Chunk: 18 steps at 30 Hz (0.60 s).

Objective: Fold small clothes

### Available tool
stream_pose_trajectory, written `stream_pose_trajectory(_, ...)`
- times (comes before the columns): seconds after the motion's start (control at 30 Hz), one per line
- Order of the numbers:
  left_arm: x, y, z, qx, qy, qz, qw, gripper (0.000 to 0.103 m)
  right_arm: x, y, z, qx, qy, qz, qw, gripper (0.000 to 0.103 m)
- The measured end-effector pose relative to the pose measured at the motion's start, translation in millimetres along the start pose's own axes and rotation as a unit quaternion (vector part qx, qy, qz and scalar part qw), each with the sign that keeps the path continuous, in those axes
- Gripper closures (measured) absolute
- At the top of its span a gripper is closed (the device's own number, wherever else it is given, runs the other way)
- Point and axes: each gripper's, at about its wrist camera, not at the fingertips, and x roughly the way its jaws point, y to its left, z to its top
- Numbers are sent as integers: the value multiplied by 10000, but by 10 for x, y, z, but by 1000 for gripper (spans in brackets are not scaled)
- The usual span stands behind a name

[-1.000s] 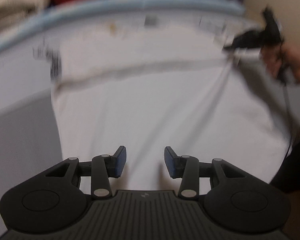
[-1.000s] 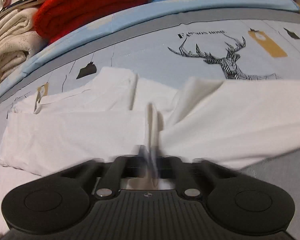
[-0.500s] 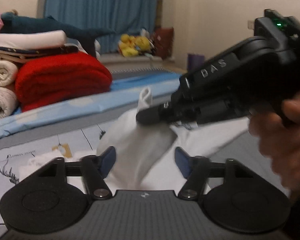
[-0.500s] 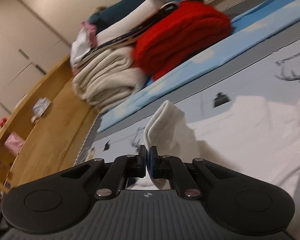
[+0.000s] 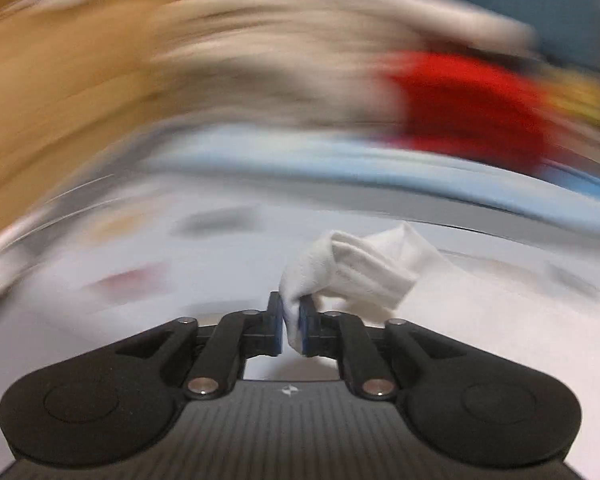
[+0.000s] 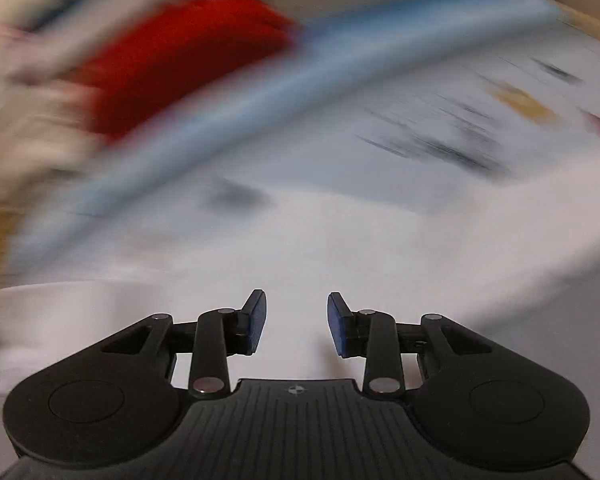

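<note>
A white garment (image 5: 364,272) lies on the printed bedsheet (image 5: 180,280). My left gripper (image 5: 291,326) is shut on a bunched corner of it, which stands up between the blue pads. The rest of the cloth trails off to the right. In the right wrist view the white garment (image 6: 300,248) spreads flat under my right gripper (image 6: 296,322), which is open and holds nothing. Both views are blurred by motion.
A red folded blanket (image 5: 472,104) and a pile of cream towels (image 5: 260,60) sit at the back of the bed, beyond a light blue band of sheet (image 6: 300,80). Wooden furniture (image 5: 40,100) stands to the left.
My left gripper has closed on the garment corner that the right gripper was holding. The right gripper has opened and let go. Both views have swung quickly.
</note>
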Motion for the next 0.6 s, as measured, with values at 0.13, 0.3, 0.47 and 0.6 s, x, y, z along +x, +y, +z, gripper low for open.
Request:
stream_pose_trajectory(0.13, 115, 503, 164, -780, -94, 677, 9946, 84, 303, -562, 24, 1134, 460, -706, 9900, 66)
stream_pose_trajectory(0.3, 303, -282, -48, -543, 1363, -1828, 9721, 52, 403, -780, 88, 1514, 372, -371, 9871, 64)
stream_pose_trajectory(0.47, 542, -1166, -466, 343, 2580, -2503, 9325, 39, 482, -788, 113, 1647, 289, -311, 9854, 64)
stream_pose_trajectory(0.6, 639, -1350, -636, 718, 2218, -2295, 9450, 69, 568, -764, 179, 1415, 194, -496, 9885, 95)
